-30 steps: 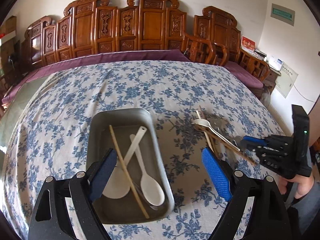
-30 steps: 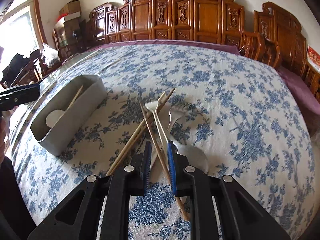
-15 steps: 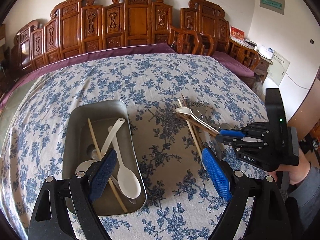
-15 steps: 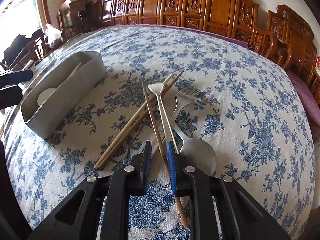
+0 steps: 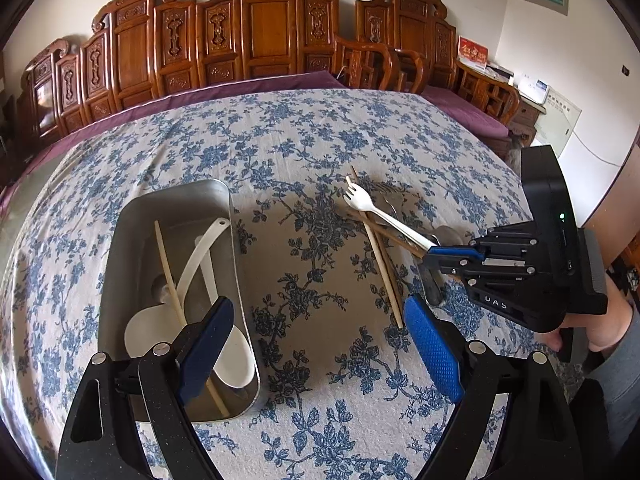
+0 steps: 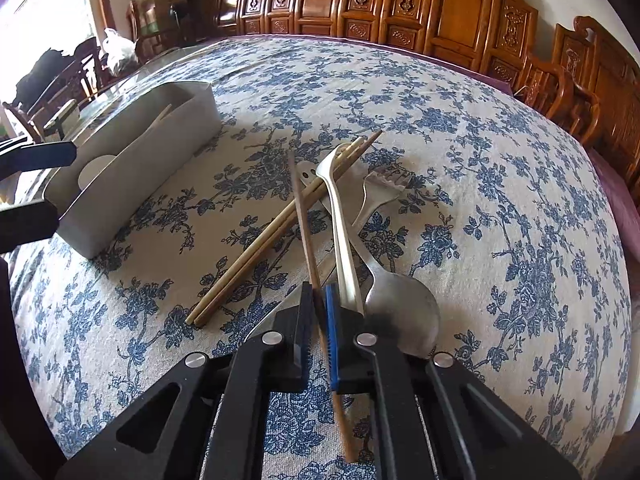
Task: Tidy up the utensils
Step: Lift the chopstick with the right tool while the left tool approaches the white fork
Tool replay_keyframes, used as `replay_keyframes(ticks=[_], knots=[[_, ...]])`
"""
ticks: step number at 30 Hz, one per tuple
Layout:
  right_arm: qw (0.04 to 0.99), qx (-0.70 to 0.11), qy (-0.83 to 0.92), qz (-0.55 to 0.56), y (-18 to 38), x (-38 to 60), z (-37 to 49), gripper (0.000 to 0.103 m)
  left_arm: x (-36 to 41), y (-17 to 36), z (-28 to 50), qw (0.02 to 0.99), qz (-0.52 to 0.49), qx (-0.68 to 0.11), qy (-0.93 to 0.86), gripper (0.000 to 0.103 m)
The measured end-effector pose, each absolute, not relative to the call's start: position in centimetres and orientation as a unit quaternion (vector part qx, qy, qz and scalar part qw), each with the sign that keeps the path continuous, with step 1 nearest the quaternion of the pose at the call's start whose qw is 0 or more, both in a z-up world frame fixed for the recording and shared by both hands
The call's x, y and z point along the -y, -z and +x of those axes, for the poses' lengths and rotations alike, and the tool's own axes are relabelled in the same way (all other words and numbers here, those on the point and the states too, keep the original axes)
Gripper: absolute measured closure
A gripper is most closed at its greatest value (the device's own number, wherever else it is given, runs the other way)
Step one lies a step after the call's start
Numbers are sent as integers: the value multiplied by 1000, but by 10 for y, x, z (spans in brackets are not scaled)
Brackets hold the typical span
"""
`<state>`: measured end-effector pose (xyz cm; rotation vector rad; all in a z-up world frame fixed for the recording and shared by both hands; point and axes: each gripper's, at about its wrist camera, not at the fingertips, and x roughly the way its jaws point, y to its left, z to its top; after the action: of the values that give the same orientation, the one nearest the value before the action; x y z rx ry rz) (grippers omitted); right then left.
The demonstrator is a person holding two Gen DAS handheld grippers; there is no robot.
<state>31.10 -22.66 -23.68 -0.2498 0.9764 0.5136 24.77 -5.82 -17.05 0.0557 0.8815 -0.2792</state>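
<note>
In the left wrist view, a metal tray (image 5: 176,216) sits on the floral tablecloth (image 5: 320,144) at the near left, holding two white spoons (image 5: 236,360) and a pale chopstick (image 5: 170,268). Carved wooden chairs (image 5: 256,36) line the far edge. The loose utensil pile lies right of the tray, with a white plastic fork (image 5: 384,216) on top, crossing the chopsticks. The left gripper (image 5: 316,340) hangs over the tray's near right corner, jaws wide apart and holding nothing. At the right, the right gripper (image 5: 434,258) reaches in from a hand (image 5: 600,328) and meets the pile's near end.

In the right wrist view, the right gripper (image 6: 320,312) points steeply down, its jaws pinched on a dark brown chopstick (image 6: 304,224) that runs between the pads. Just right of it lie the white fork's handle (image 6: 344,248), a metal fork (image 6: 376,196) and a metal spoon (image 6: 400,308). A pair of pale chopsticks (image 6: 272,236) crosses to the left. The tray (image 6: 160,136) stands far left.
</note>
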Motion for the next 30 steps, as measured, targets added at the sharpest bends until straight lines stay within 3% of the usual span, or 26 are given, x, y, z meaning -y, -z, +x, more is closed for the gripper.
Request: replay_keyframes(ticks=[11,22,30], knots=[[856,-434,-274,-60,207,243,306,97,95,191,257,882,60,-446,136,20],[865,-431,-256,-33,204,264,310,97,113,232,299,858,52,-497,119,39],[868,-427,-254,-20,199,269,311,97,120,235,315,854,61,-504,109,42]])
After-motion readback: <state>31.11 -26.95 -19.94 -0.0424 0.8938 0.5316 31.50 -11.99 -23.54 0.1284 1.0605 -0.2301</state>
